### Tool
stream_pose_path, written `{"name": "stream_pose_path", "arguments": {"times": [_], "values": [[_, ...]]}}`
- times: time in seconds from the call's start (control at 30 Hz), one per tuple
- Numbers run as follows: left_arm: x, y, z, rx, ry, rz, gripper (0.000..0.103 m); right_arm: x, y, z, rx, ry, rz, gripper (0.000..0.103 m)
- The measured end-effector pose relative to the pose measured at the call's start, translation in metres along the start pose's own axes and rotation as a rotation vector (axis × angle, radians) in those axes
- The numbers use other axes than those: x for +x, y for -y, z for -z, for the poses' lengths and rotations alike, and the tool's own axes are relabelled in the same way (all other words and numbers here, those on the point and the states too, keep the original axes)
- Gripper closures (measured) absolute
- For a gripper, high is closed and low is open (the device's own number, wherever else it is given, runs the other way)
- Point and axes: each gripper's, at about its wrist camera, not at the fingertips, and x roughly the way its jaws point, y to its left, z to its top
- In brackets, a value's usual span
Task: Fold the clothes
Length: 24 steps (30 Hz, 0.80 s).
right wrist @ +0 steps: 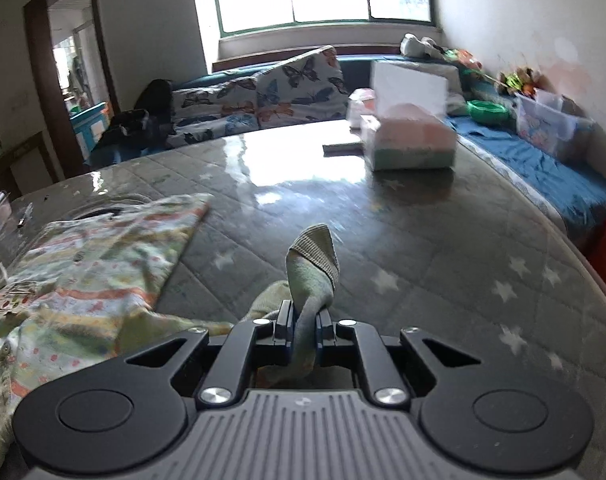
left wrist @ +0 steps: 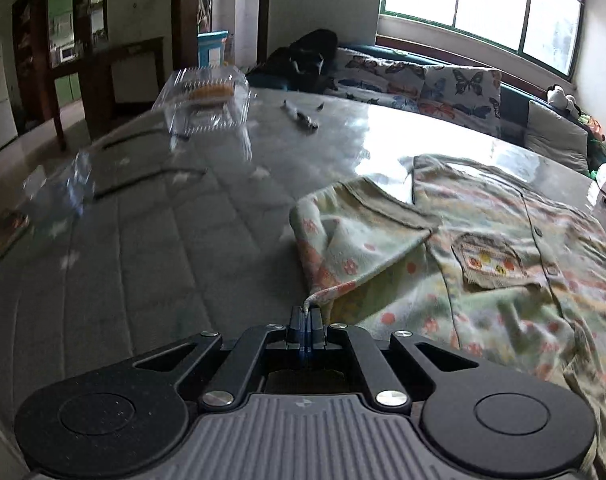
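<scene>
On the glossy quilted table (left wrist: pixel 151 264): 1 patterned shirt (left wrist: pixel 483 248), spread flat, button front up. Left gripper (left wrist: pixel 305 314) clenched on a thin corner of its sleeve. Right gripper (right wrist: pixel 305 312) clenched on the ribbed cuff (right wrist: pixel 317 252), which stands upright.

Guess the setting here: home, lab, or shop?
Most likely a lived-in home, probably a living room. A bench sofa with butterfly cushions runs under the window, toys sit along the wall, and a patterned shirt lies on a glass-topped table.
</scene>
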Motion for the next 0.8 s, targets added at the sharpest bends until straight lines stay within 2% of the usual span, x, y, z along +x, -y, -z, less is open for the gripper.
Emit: {"name": "stream_pose_path", "arguments": {"times": [0.07, 0.17, 0.43, 0.5, 0.63, 0.73, 0.8], "values": [[-0.004, -0.001, 0.003, -0.018, 0.000, 0.008, 0.102, -0.005, 0.009, 0.006, 0.022, -0.009, 0.012, 0.092], [-0.008, 0.000, 0.006, -0.014, -0.001, 0.022, 0.102, -0.016, 0.024, 0.017, 0.059, -0.016, 0.043, 0.083], [-0.011, -0.001, 0.010, -0.014, -0.006, 0.033, 0.101, -0.046, 0.054, 0.034, 0.118, 0.008, 0.142, 0.080], [-0.013, -0.002, 0.009, -0.014, -0.006, 0.034, 0.096, -0.052, 0.049, 0.030, 0.094, 0.038, 0.129, 0.080], [-0.017, -0.005, 0.009, -0.029, -0.002, 0.032, 0.089, -0.041, 0.027, 0.019, 0.032, 0.047, 0.049, 0.079], [-0.022, -0.005, 0.008, -0.030, 0.008, 0.022, 0.075, -0.021, 0.012, 0.015, -0.005, 0.014, 0.011, 0.079], [-0.026, -0.007, 0.008, -0.028, 0.018, 0.005, 0.057, -0.006, 0.004, 0.015, -0.021, -0.011, -0.004, 0.079]]}}
